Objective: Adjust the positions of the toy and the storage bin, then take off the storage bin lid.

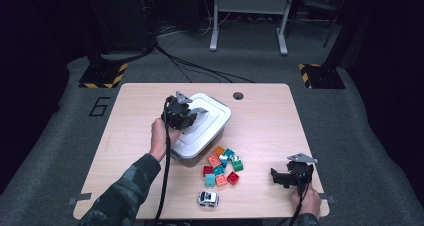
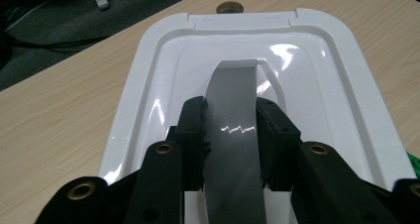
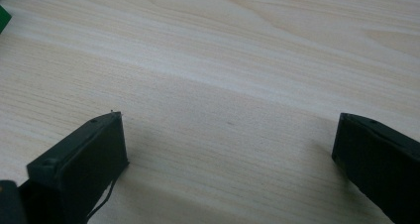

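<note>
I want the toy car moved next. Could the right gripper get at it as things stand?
Probably yes. The right gripper rests open on bare table, and the toy car stands apart from the bricks with nothing between. The left gripper is clamped on the box lid's handle.

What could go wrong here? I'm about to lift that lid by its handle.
The left gripper is shut on the grey handle of the lid; if the lid sticks, the whole white box may rise or tip. The box could also slide into the bricks close beside it.

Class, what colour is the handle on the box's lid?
Grey handle, clearest in the left gripper view.
</note>
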Action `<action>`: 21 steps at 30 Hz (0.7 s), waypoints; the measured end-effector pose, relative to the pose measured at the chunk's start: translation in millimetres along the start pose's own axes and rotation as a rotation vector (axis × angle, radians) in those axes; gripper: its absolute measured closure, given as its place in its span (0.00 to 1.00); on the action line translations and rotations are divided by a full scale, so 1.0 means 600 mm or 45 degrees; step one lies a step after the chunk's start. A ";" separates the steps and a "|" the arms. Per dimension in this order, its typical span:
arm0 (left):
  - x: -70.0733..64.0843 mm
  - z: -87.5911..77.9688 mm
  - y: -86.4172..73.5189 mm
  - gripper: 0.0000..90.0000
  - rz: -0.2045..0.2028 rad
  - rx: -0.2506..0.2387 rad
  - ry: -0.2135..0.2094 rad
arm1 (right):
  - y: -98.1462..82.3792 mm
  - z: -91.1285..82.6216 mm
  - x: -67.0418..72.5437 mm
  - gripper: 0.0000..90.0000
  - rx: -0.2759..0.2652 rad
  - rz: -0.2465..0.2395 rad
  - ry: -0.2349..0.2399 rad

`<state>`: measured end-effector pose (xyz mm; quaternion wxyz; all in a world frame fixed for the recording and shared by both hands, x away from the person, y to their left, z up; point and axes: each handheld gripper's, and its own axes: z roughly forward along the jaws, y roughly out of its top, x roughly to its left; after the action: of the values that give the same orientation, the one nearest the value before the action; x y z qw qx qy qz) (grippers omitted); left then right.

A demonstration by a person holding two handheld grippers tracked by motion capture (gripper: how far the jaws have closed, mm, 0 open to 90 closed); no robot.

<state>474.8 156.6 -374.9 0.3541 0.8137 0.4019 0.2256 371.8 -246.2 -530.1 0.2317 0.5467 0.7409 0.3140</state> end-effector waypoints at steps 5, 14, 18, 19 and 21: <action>0.002 0.001 0.000 0.75 0.008 0.002 -0.011 | 0.000 0.000 0.000 0.00 0.000 -0.003 -0.002; -0.001 -0.007 0.005 0.75 0.028 -0.027 0.011 | 0.000 0.000 0.000 0.00 0.000 -0.002 -0.002; 0.005 -0.021 0.013 0.75 0.020 -0.049 0.008 | 0.000 0.000 0.000 0.00 0.000 0.000 0.000; 0.006 -0.029 0.019 0.75 0.028 -0.062 0.015 | 0.000 0.000 0.000 0.00 0.000 -0.001 0.000; 0.007 -0.033 0.022 0.75 0.031 -0.067 0.020 | 0.000 0.000 0.000 0.00 0.000 0.000 0.000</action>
<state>470.4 162.2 -351.6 0.3694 0.8072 0.3887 0.2469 371.9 -246.2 -530.2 0.2318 0.5466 0.7409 0.3139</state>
